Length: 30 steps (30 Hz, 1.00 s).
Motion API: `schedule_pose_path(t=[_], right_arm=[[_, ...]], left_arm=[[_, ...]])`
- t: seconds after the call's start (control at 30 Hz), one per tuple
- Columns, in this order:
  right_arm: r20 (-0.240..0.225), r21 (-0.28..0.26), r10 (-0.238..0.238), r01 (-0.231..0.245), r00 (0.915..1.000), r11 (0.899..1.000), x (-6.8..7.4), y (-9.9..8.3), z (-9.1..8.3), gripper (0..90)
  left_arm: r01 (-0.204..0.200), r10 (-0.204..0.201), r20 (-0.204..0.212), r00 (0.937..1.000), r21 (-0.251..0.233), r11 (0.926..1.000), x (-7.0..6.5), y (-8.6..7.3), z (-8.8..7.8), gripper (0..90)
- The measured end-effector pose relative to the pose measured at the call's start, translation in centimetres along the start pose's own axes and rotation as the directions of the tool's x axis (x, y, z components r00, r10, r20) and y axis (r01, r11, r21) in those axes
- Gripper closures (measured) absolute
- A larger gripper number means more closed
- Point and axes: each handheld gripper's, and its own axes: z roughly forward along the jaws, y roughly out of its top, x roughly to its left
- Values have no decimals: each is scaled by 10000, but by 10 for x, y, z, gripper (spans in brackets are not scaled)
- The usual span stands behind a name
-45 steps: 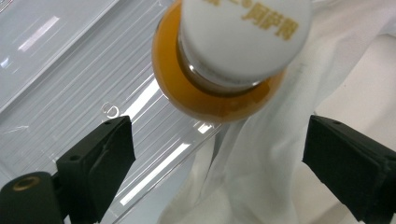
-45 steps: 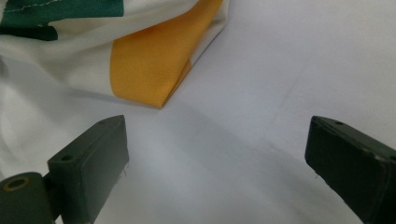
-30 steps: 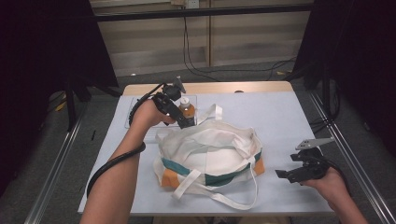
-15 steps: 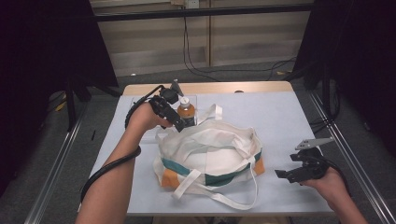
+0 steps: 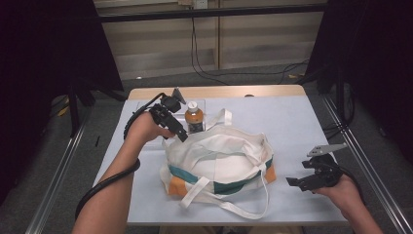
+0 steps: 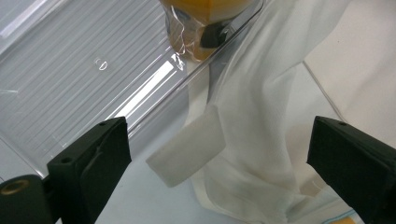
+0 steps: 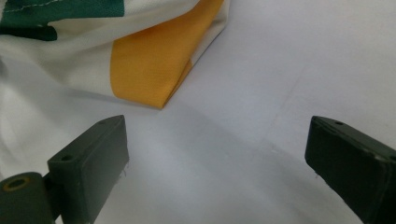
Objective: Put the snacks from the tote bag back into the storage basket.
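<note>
Left tool (image 5: 181, 135): jaws stand wide apart and have just been opening; nothing is clamped, though the white strap (image 6: 187, 156) of the tote bag (image 5: 219, 161) lies on the bench below the gap.
Left tool, place: at the bag's far left corner, just beside the bottle (image 5: 194, 117), tips angled down toward the bag's rim.
Right tool (image 5: 297, 183): jaws spread wide, empty; bare bench surface between them in the right gripper view.
Right tool, place: low over the bench (image 5: 302, 126) near its right front edge, apart from the bag's orange corner (image 7: 154, 70).
Tote bag: lies slumped mid-bench, white with green and orange bands, mouth open, straps trailing toward the front edge.
Bottle: stands upright on a clear tray (image 6: 79, 70) behind the bag, white cap, amber contents.
Cut off: in the left gripper view only the bottle's lower part shows at the top edge.
Hard to tell: what is inside the bag; whether the bottle touches the bag's cloth.
</note>
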Motion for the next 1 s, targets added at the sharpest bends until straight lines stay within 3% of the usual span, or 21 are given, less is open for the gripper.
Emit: schedule_pose_path(t=[1.0], right_arm=[[26, 106, -110, 109, 9999, 9999, 3, 2, 3, 59]], left_arm=[[246, -248, -61, 9997, -335, 9991, 0, -37, -4, 52]])
